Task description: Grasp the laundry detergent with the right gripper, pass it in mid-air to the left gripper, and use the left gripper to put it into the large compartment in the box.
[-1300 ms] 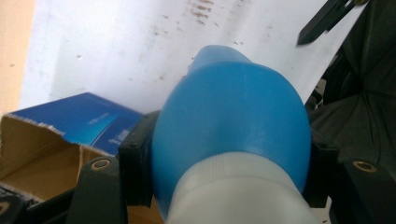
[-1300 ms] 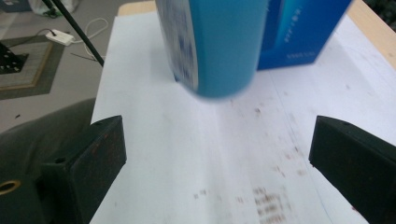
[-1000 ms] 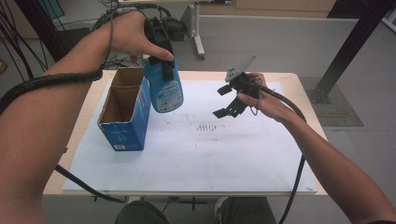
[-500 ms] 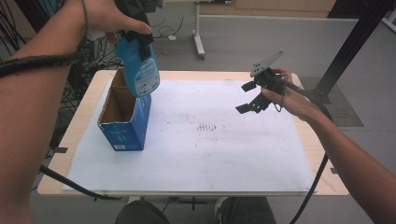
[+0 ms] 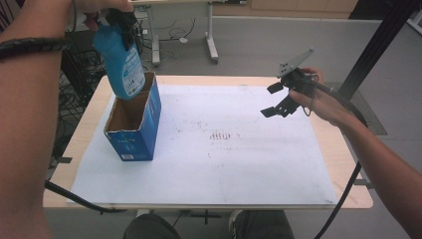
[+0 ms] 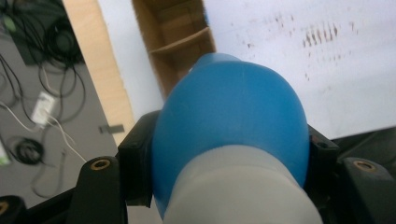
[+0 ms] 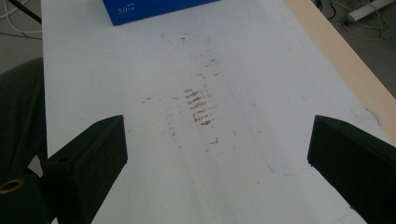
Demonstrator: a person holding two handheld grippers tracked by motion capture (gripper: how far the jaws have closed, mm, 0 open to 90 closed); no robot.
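Note:
A blue plastic bottle (image 5: 123, 64) with a white cap end (image 6: 243, 191) hangs tilted over the open top of a blue cardboard box (image 5: 135, 130). My left gripper (image 5: 121, 26) is shut on the bottle's upper part, and its black jaws press both sides of the bottle (image 6: 231, 126) in the left gripper view. Below the bottle the brown inside of the box (image 6: 180, 37) shows. My right gripper (image 5: 271, 99) hovers open above the right side of the table with nothing between its jaws. The right gripper (image 7: 215, 154) looks down on the white sheet (image 7: 261, 70).
A white sheet (image 5: 224, 164) with brown scuff marks (image 5: 219, 135) covers most of the wooden table (image 5: 348, 169). The box (image 7: 154, 9) stands near the table's left edge. Cables and desk legs (image 5: 211, 47) lie on the floor beyond.
My left gripper has carried the bottle up and to the left, over the box opening. The right gripper has drawn away to the right.

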